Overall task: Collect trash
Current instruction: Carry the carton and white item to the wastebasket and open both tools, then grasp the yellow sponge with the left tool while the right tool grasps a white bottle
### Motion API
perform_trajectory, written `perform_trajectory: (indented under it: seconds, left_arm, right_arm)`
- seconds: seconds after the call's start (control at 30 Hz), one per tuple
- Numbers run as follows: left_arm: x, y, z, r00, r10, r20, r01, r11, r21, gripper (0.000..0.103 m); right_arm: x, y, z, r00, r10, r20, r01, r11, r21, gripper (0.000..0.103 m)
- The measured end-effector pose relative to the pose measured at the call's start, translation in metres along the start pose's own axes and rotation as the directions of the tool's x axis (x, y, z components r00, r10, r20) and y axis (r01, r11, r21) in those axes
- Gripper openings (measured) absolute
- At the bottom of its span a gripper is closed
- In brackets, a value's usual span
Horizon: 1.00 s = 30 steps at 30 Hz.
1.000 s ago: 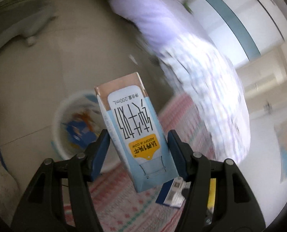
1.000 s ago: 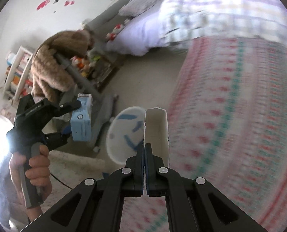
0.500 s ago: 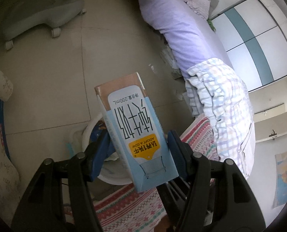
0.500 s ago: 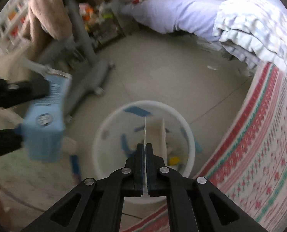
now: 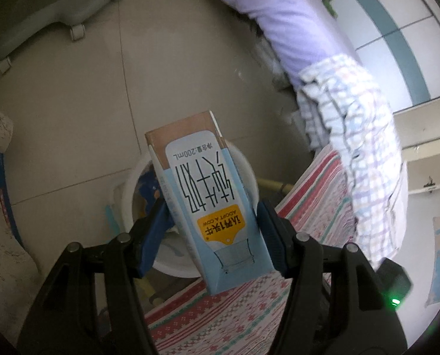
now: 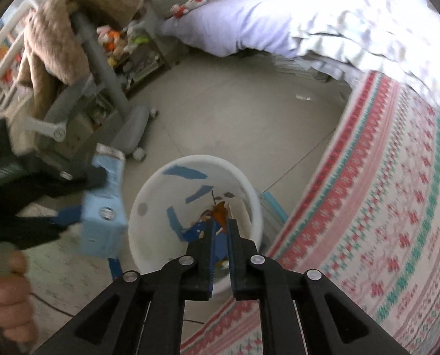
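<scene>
My left gripper is shut on a light-blue milk carton, held over the white trash bin. In the right wrist view the same carton hangs just left of the bin, and a hand grips that tool's handle. My right gripper points down over the bin's mouth with its jaws opening; a narrow gap shows between them and nothing is in it. Blue and orange scraps of trash lie at the bottom of the bin.
A grey wheeled chair base with a brown fur coat stands behind the bin. A bed with a lilac sheet, a checked quilt and a red-patterned blanket lies to the right. Tiled floor surrounds the bin.
The pale cardboard piece that my right gripper held is gone from its jaws, which have parted slightly above the bin. My left gripper has lowered the milk carton toward the bin.
</scene>
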<state>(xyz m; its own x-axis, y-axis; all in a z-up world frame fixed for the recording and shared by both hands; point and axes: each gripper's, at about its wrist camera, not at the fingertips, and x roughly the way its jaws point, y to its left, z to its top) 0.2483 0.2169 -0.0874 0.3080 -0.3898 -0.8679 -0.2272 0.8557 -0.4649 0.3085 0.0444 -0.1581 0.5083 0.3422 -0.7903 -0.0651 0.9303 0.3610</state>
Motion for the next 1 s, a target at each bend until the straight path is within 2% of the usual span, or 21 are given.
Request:
perform_trajectory:
  seconds: [0.2, 0.33, 0.4, 0.5, 0.63, 0.77, 0.87, 1.0]
  left_arm:
    - [0.028, -0.010, -0.003, 0.988, 0.145, -0.058, -0.139, 0.986, 0.089, 0.065]
    - [0.016, -0.011, -0.004, 0.990, 0.137, -0.012, -0.136, 0.988, 0.078, 0.066]
    - [0.009, -0.008, -0.003, 0.988, 0.155, 0.020, -0.156, 0.986, 0.067, 0.068]
    - [0.006, -0.003, -0.002, 0.989, 0.147, 0.031, -0.148, 0.989, 0.024, 0.068]
    - [-0.003, -0.004, -0.006, 0.989, 0.134, 0.067, -0.133, 0.991, -0.014, 0.068]
    - [-0.008, -0.031, -0.018, 0.987, 0.118, 0.112, -0.123, 0.992, 0.032, 0.068]
    - [-0.007, -0.069, -0.035, 0.988, 0.084, 0.132, -0.101, 0.986, 0.133, 0.068]
    - [0.002, -0.121, -0.059, 0.988, 0.064, 0.143, -0.105, 0.949, 0.297, 0.068]
  right_arm:
    - [-0.033, -0.016, -0.008, 0.997, 0.054, 0.049, -0.056, 0.997, 0.044, 0.010]
    - [-0.059, -0.025, -0.016, 0.996, 0.057, 0.071, -0.059, 0.997, 0.039, 0.010]
    - [-0.072, -0.030, -0.022, 0.995, 0.055, 0.083, -0.058, 0.998, 0.034, 0.010]
    - [-0.095, -0.044, -0.034, 0.994, 0.046, 0.098, -0.050, 0.998, 0.033, 0.010]
    - [-0.137, -0.078, -0.057, 0.994, 0.014, 0.112, -0.020, 0.998, 0.057, 0.010]
    - [-0.188, -0.120, -0.082, 0.987, -0.045, 0.152, 0.029, 0.994, 0.110, 0.010]
    - [-0.229, -0.157, -0.100, 0.973, -0.110, 0.202, 0.075, 0.982, 0.172, 0.017]
    - [-0.284, -0.212, -0.122, 0.938, -0.190, 0.290, 0.103, 0.951, 0.291, 0.043]
